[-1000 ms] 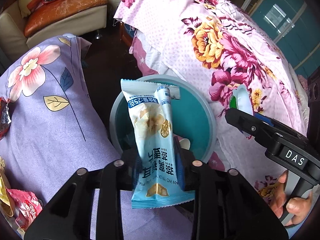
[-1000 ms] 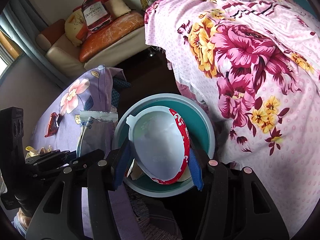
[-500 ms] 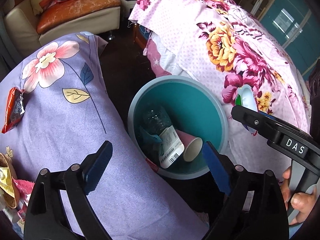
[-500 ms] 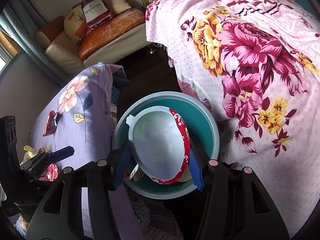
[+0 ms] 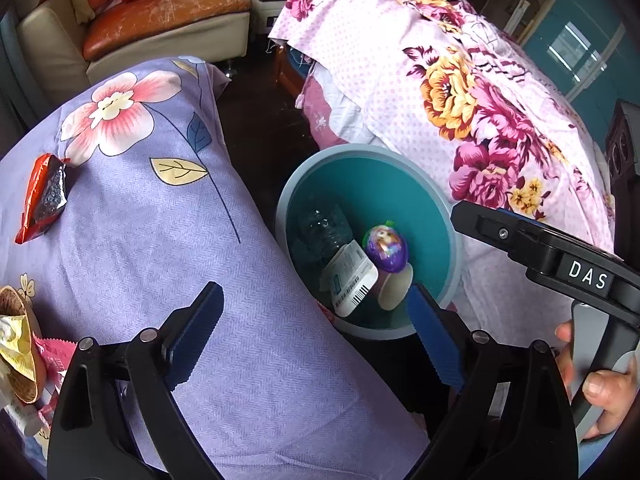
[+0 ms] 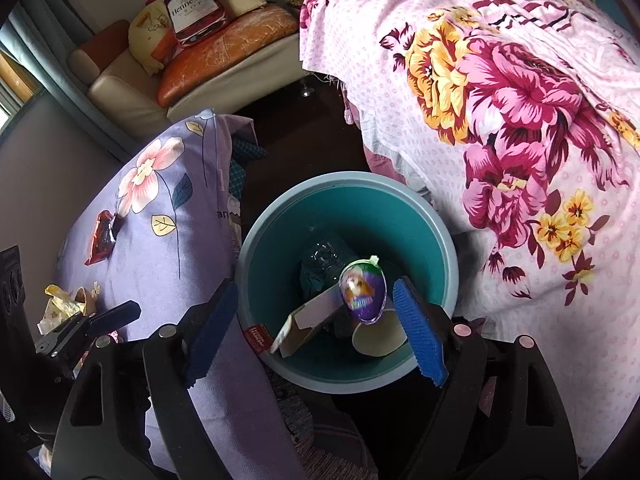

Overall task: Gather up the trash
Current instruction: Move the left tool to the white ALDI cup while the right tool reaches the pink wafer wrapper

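My left gripper (image 5: 316, 336): wide, empty. My right gripper (image 6: 316, 332): opening, empty; purple lid (image 6: 363, 290) blurred above bin (image 6: 440, 236), contents half-hidden.

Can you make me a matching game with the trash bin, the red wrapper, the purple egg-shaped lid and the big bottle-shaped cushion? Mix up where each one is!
Things:
1. trash bin
2. red wrapper
3. purple lid
4. bottle-shaped cushion

Places:
A. on the sofa
B. inside the bin
C. on the purple flowered cloth
D. on the floor between the two flowered cloths

Pairs: 1-D, 2-C, 3-B, 4-A
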`<act>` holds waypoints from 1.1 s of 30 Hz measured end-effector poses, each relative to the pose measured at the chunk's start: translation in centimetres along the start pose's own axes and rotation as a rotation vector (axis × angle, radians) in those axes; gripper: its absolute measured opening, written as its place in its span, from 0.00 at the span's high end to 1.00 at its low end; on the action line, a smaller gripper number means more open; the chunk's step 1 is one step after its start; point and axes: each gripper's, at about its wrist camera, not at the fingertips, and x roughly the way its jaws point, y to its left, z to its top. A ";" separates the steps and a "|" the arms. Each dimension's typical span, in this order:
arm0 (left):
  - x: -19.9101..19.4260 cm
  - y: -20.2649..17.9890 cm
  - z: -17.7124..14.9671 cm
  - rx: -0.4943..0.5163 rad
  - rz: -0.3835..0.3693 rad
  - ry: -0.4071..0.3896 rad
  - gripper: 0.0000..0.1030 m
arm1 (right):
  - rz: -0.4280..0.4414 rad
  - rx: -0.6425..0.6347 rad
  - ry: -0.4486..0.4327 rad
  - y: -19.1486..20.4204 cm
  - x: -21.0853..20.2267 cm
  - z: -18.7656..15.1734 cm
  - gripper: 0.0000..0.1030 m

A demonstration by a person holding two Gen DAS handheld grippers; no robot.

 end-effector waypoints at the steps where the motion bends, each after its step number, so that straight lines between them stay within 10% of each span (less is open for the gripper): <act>1: -0.1 0.1 -0.1 -0.002 0.000 -0.001 0.10 | -0.003 -0.001 0.004 0.2 0.0 -0.1 0.25; 33: -10.6 12.9 -10.4 -0.196 0.055 -0.091 0.10 | 0.055 -0.207 0.096 14.2 -0.8 -5.7 0.19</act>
